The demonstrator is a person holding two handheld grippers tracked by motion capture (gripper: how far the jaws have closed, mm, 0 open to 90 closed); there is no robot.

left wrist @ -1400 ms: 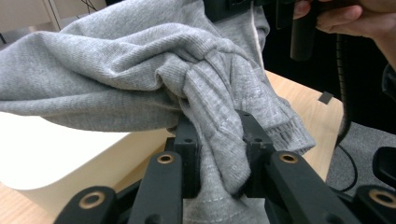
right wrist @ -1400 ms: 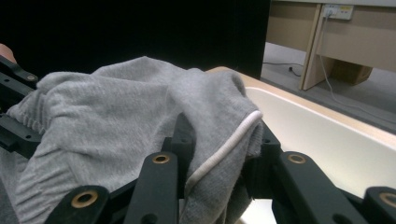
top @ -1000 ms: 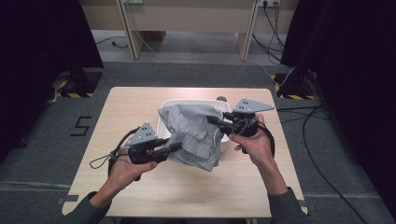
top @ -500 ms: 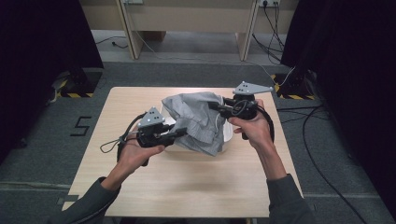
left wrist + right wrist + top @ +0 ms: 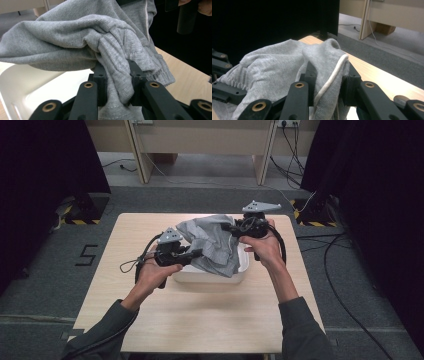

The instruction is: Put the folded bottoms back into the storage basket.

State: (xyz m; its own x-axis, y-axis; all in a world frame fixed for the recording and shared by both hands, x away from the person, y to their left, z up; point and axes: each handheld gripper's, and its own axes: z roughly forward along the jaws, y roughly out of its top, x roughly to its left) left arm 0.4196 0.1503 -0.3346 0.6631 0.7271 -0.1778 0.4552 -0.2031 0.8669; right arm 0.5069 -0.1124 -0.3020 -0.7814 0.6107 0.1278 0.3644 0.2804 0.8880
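Sweatshirt (image 5: 212, 242) fabric hangs bunched between the two grippers, above and partly inside a white tub (image 5: 212, 275) that sits near the middle of the worktop (image 5: 200, 320). The left gripper (image 5: 197, 254) is clamped on a thick fold of ribbed grey cloth; in the left gripper view the cloth (image 5: 117, 75) is squeezed between both jaws, with the tub's white wall (image 5: 30, 85) just below. The right gripper (image 5: 227, 226) is likewise clamped on the garment, its jaws pinching a hem edge with a pale cord (image 5: 332, 77) running through it.

The main risk, as I judge it, is the garment landing badly. Part of it drapes over the tub's near rim, so if the grippers let go from here the cloth could slide out onto the worktop rather than settle inside. The right grip takes a thin edge by the cord, and a pull sideways may drag that edge out of the jaws, leaving the whole weight on the left side. The tub looks light, and cloth that drags against its rim could shove or tip it. The left gripper sits close to the tub wall and could knock it if lowered carelessly. Loose cables (image 5: 135, 265) near the left hand might also catch the fabric.
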